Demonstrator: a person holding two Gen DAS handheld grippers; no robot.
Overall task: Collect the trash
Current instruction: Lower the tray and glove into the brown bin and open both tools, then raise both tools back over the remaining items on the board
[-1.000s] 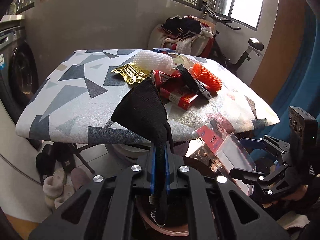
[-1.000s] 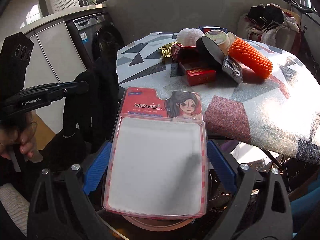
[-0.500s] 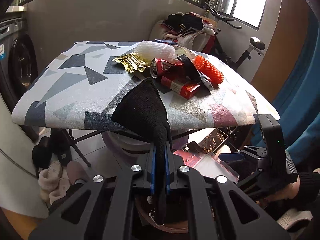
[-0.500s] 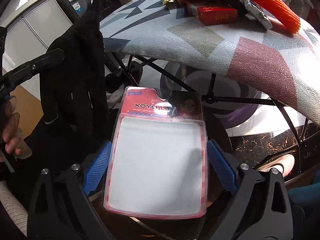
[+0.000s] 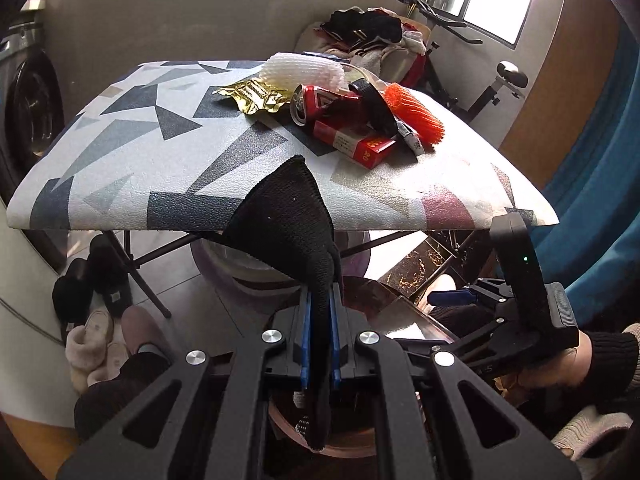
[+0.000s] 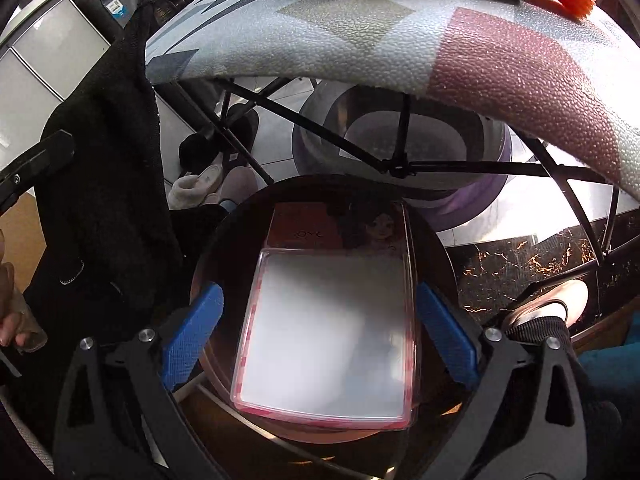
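My left gripper (image 5: 319, 344) is shut on a black sock (image 5: 286, 220) and holds it upright below the table's front edge. My right gripper (image 6: 320, 328) stands open; the clear plastic blister pack (image 6: 328, 332) lies between its jaws, apart from both blue pads, inside a round brown bin (image 6: 436, 252). The bin also shows under the left gripper (image 5: 344, 446). On the patterned table (image 5: 168, 168) lie a red can (image 5: 310, 102), a red box (image 5: 356, 144), a gold wrapper (image 5: 252, 94), white foam netting (image 5: 304, 68) and orange foam netting (image 5: 416, 114).
The table's black folding legs (image 6: 400, 160) cross above the bin. A purple-rimmed tub (image 6: 400, 136) stands under the table. Shoes and slippers (image 5: 96, 304) lie on the floor at left. A washing machine (image 5: 28, 112) is at far left, an exercise bike (image 5: 480, 80) behind.
Both grippers have dropped from table height to below the table edge. The right gripper has opened and the blister pack now lies in the bin. The left still grips the sock.
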